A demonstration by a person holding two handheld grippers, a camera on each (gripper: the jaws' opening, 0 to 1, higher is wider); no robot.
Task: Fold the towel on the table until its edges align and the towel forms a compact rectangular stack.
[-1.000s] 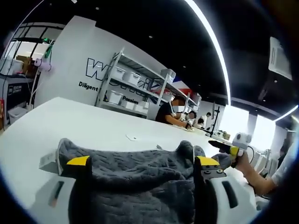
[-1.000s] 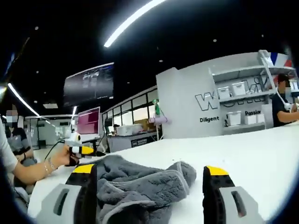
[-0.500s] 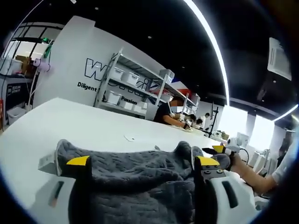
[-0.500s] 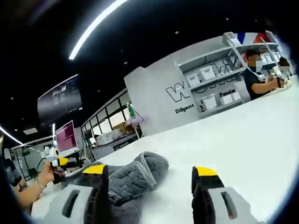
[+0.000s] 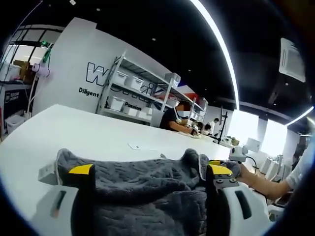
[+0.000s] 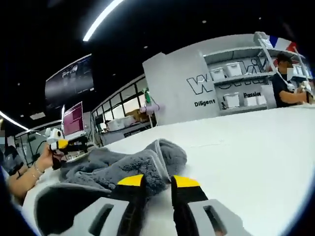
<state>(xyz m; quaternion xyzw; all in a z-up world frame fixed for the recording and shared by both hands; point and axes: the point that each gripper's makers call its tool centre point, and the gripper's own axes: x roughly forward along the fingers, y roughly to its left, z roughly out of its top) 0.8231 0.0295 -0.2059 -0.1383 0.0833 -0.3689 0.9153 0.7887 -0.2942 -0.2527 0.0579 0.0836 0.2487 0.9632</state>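
- Now, left gripper view: the left gripper [image 5: 150, 173] has its two yellow-tipped jaws standing wide apart, as they did a second ago, with nothing pinched between them. The grey towel [image 5: 142, 184] lies bunched on the white table [image 5: 98, 135], filling the gap between the jaws from about 5 to 7 o'clock. A white label tab [image 5: 47, 173] sticks out at the towel's edge near 8 o'clock.
- Same view, toward 3 o'clock: a person's hand [image 5: 258, 178] holds the other tool at the towel's far corner. Half a second ago it sat a little higher; it is now lower, against the cloth.
- Right gripper view: the right gripper [image 6: 158, 181] has changed most. Its jaws stood well apart half a second ago and are now drawn nearly together at 6 o'clock, nipping the rolled hem of the towel [image 6: 123, 167] at the corner. I judge this a fresh grasp, meaning the next fold can begin from that corner.
- Same view, at 9 o'clock: a hand [image 6: 42, 158] grips the other tool beyond the towel.
- Count: one towel, one table, two grippers, one label tab. The towel is crumpled, not yet a rectangle, so the folding looks barely begun.
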